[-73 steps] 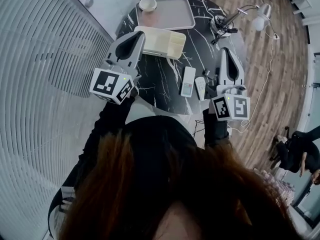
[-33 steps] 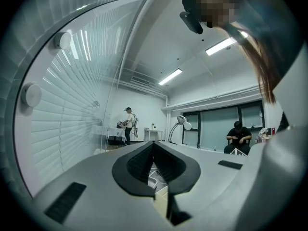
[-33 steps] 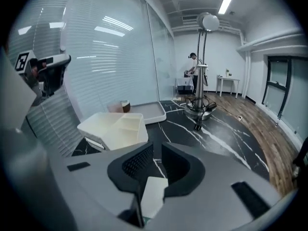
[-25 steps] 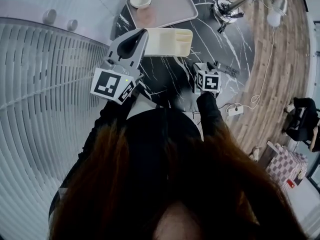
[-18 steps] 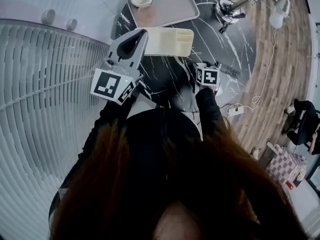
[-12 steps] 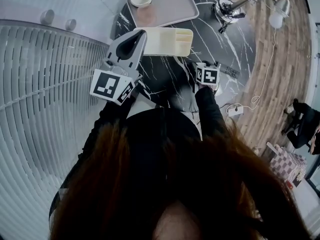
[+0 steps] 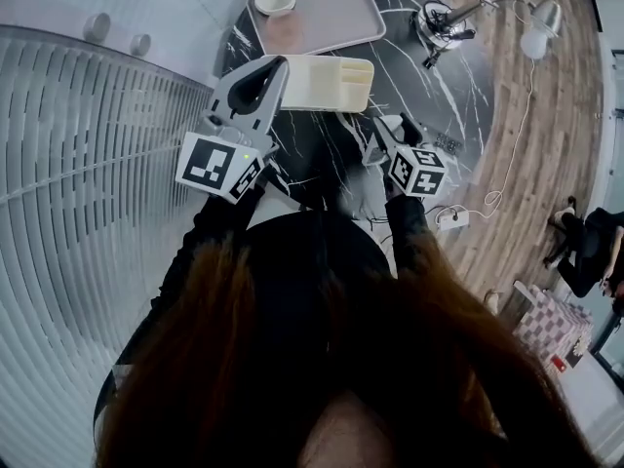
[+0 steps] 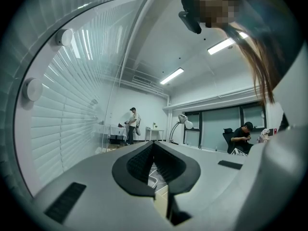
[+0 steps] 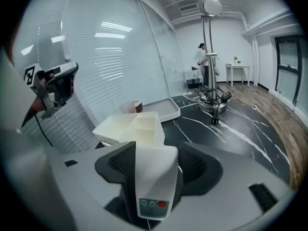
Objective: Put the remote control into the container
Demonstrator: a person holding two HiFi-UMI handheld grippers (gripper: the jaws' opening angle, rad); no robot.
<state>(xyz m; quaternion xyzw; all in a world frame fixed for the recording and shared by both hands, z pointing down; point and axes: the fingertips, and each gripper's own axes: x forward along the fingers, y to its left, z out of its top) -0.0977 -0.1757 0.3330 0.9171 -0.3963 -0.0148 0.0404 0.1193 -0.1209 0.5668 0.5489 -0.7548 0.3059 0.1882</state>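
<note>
Now that the right gripper has tilted up off the tabletop where it was pointing straight down a moment ago, I log the stock left to right.

1. Left gripper [image 7: 271, 68], left of centre in the head view. Jaws together, nothing between them in its own view [image 8: 154, 146]. Its tip hangs at the near-left corner of the container. Position unchanged over the last seconds.

2. Container [image 7: 327, 81], upper middle. Cream, compartmented, standing on the black marble table [image 7: 458, 76] just below the tray [image 7: 322, 13]. No contents show in its compartments from the right gripper view [image 9: 130, 126].

3. Remote control [image 9: 153, 186], white, button end toward the camera. It is clamped between the jaws of the right gripper [image 9: 156, 165] and is clear of the table. In the head view that gripper [image 7: 385, 136] sits right of centre, below and right of the container.

4. Desk lamp [image 7: 439, 18], upper right, well apart from the work.

Assessment: I judge the pickup complete. What remains is the carry up and left to the container, then the release.
</note>
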